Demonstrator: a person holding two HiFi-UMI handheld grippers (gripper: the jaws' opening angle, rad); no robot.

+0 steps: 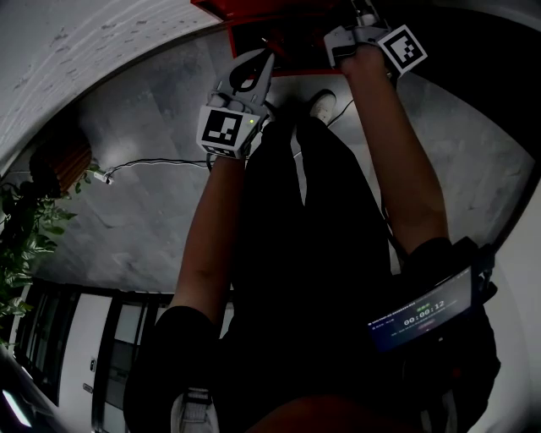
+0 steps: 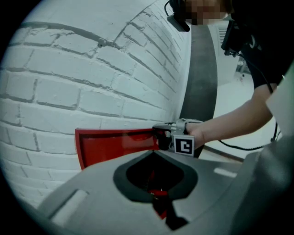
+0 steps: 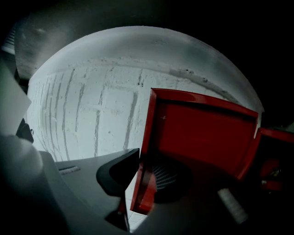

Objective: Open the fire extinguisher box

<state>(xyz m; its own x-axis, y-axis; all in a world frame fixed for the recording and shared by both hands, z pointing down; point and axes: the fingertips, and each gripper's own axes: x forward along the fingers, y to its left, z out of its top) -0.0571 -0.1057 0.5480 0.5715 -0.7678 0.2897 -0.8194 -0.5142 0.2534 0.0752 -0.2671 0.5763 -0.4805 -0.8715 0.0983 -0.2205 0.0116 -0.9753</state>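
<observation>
The red fire extinguisher box (image 1: 221, 7) hangs on a white brick wall at the top edge of the head view. Its red door (image 3: 202, 137) stands swung out from the box; the left gripper view sees it (image 2: 115, 144) almost edge on. My right gripper (image 3: 142, 179) has the door's free edge between its jaws, one jaw on each face, and looks shut on it. The left gripper view shows it (image 2: 165, 137) gripping that edge; the head view (image 1: 359, 21) places it at the box. My left gripper (image 1: 267, 56) hangs just short of the box, jaws together and holding nothing.
The white brick wall (image 2: 92, 69) runs behind the box. A grey tiled floor (image 1: 144, 203) lies below, with a cable (image 1: 144, 162) across it and a potted plant (image 1: 25, 228) at the left. The person's own legs fill the middle of the head view.
</observation>
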